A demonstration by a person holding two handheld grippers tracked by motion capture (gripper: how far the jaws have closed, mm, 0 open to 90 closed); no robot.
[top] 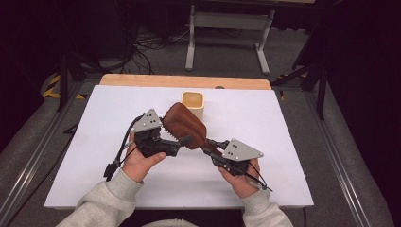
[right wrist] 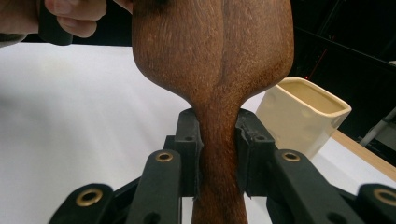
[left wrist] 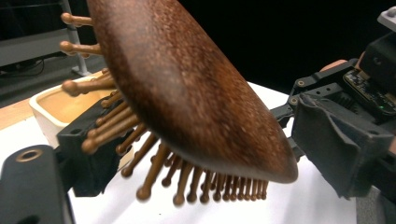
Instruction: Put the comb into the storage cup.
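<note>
Two hand-held grippers are lifting a brown wooden paddle hairbrush with round-tipped wooden bristles (top: 183, 125) above a white table (top: 94, 142), just in front of a cream square ceramic cup (top: 193, 103) — the landmark here. To the cup's near left, the left gripper (top: 182, 141) is standing with its jaws apart astride the brush head, one jaw among the bristles; whether its pads are pressing on the brush cannot be told. To the cup's near right, the right gripper (right wrist: 218, 154) is clamping its jaws onto the narrow handle neck. The brush is looking stiff, light and smooth — likely slippery on its polished back, so the slim neck is seeming the surest place to grip, while the thin bristles could snap if squeezed.
</note>
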